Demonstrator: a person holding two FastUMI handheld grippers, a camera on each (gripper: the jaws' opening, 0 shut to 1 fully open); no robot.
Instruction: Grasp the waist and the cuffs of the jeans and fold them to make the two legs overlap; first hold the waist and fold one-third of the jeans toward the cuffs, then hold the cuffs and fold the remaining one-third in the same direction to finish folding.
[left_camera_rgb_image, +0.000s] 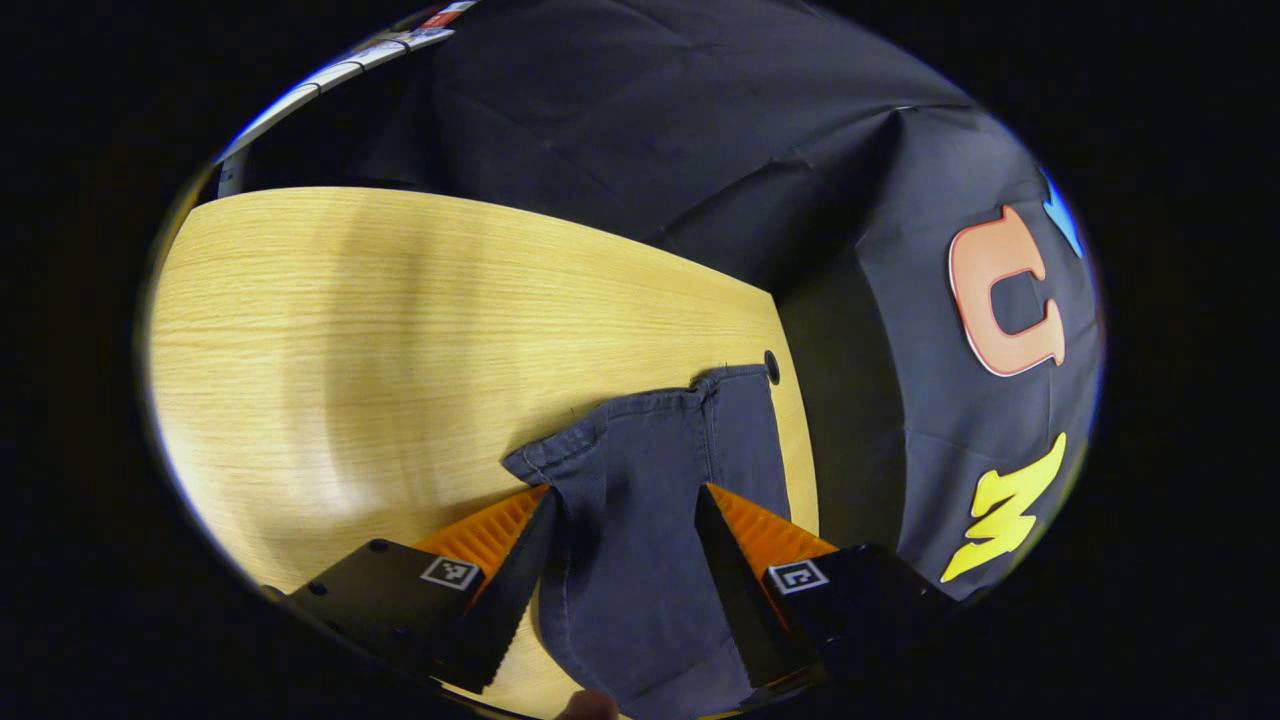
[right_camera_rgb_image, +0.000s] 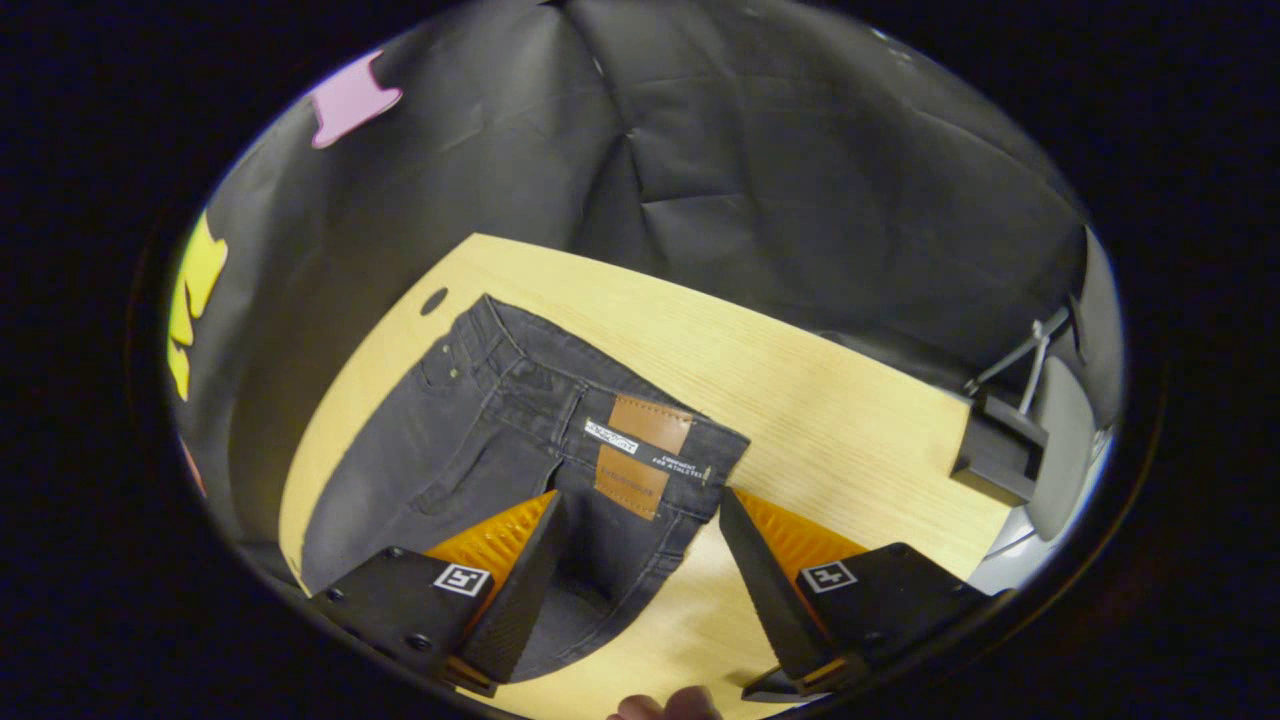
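Two grippers are lined up on the jeans (right_camera_rgb_image: 520, 440), which lie flat on the table (right_camera_rgb_image: 830, 430), and I judge we are at the first step, about to take the waist and the cuffs so the legs can be laid one over the other. From the left gripper view, my left gripper (left_camera_rgb_image: 625, 520) has its jaws spread wide with the cuffs (left_camera_rgb_image: 650, 430) lying between them, cloth running under the gap but not pinched. From the right gripper view, my right gripper (right_camera_rgb_image: 640, 530) is likewise released, jaws standing apart around the waist (right_camera_rgb_image: 600, 420), near the brown leather patch (right_camera_rgb_image: 640, 450) on the waistband. Neither is grasping anything yet. Next I would lower each pair of jaws onto the edge of the cloth and close, catching enough layers that the denim does not slip when lifted. The cuffs sit close to the table's far edge, just beside a small round hole (left_camera_rgb_image: 771, 366) in the top, so I would watch that corner. A dark box on a stand (right_camera_rgb_image: 1000, 445) sits off the table's far right end, well apart from the jeans. Fingertips (right_camera_rgb_image: 665, 705) of the holding hand show at the bottom.
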